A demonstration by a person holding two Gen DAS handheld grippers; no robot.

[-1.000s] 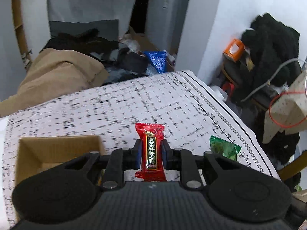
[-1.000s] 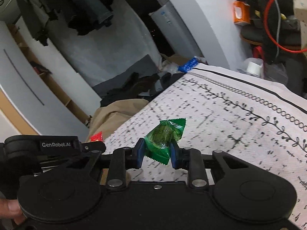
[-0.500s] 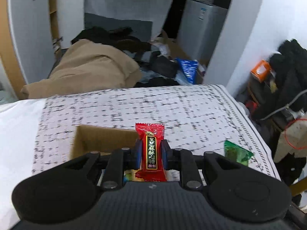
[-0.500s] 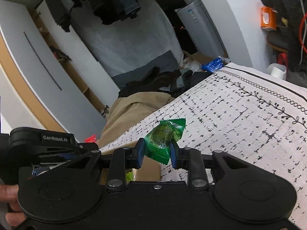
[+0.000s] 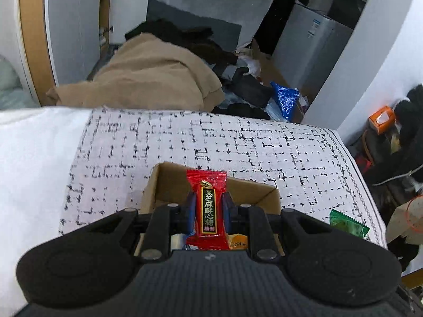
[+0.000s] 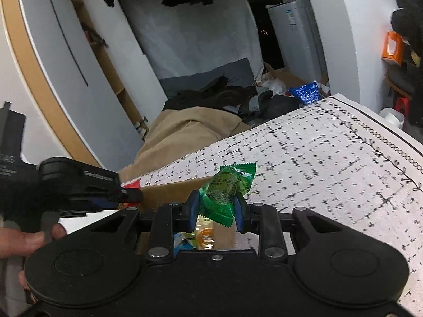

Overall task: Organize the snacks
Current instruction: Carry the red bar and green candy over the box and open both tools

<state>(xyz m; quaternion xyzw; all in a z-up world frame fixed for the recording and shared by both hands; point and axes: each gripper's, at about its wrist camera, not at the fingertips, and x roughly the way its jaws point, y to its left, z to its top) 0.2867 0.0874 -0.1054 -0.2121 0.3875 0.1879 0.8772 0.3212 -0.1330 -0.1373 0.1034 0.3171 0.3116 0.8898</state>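
Note:
My left gripper [image 5: 207,207] is shut on a red candy wrapper [image 5: 208,208] with gold lettering, held upright over the open cardboard box [image 5: 169,182]. Several wrapped snacks lie in the box beneath it. My right gripper [image 6: 216,206] is shut on a green candy wrapper [image 6: 227,187], hanging above the near side of the same box [image 6: 169,189]. In the right wrist view the left gripper [image 6: 129,194] shows at the left with the red candy's corner [image 6: 132,184] sticking out. The green candy [image 5: 347,223] also appears at the right of the left wrist view.
The box stands on a white cloth with a black grid pattern [image 5: 238,142], a plain white sheet [image 5: 31,153] to its left. Beyond the far edge lie a tan blanket [image 5: 150,79], dark clothes and a blue bag [image 5: 284,97]. A person's hand [image 6: 23,240] grips the left tool.
Both grippers have swung left over the cloth and rolled, each keeping its candy. The box, at the left before, now sits right under both grippers.

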